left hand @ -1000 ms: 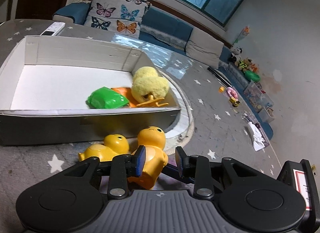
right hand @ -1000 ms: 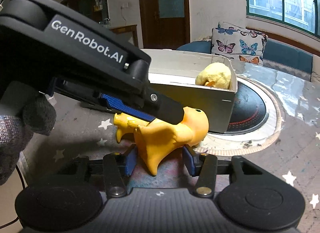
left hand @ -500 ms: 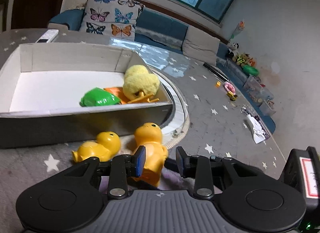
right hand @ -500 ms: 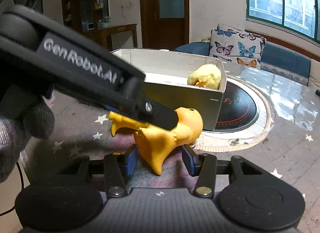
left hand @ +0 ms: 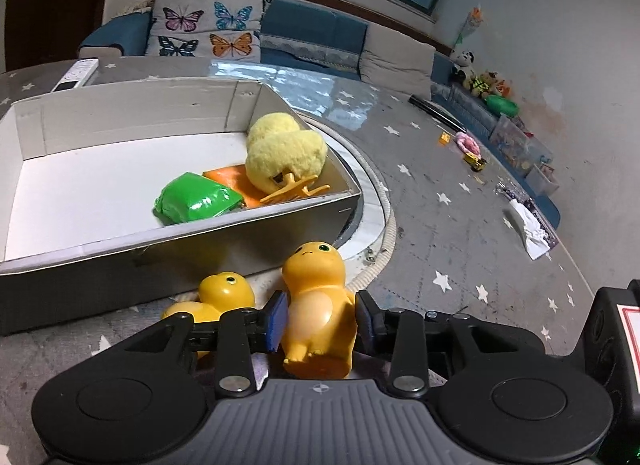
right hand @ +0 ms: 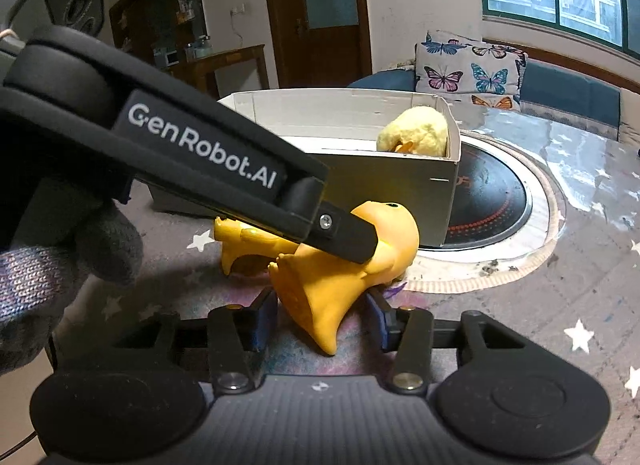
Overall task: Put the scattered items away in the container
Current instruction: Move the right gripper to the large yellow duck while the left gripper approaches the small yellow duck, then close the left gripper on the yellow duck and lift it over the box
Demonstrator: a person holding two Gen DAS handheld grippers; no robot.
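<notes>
Two yellow toys lie outside the wide, shallow white cardboard box point(left hand: 120, 133) on the grey star-patterned table point(left hand: 460, 233), both just beside its near wall. Inside the box, at its right end, sit a fluffy pale-yellow plush chick point(left hand: 284, 153), a crumpled shiny green plastic pack point(left hand: 196, 199) and an orange flat piece point(left hand: 228, 179); the rest of the floor is bare white card, so there is room to drop more. The larger orange-yellow hard plastic duck figure point(left hand: 316, 297) lies between the pads of the left tool point(left hand: 320, 319), which stand slightly apart on either flank of its belly, touching or nearly so, not visibly squeezing. From the right wrist view the right tool point(right hand: 320, 321) is also spread, its pads either side of the same figure's flared base point(right hand: 324, 305), so both tools crowd one toy. It looks light, rigid and glossy, likely to slip; the waist below the head seems the surest hold. A smaller yellow plastic duckling point(left hand: 224, 293) lies touching or just beside it on the left and could get nudged. The box wall must be cleared by lifting first. A white remote control point(left hand: 76, 75) lies beyond the box.
</notes>
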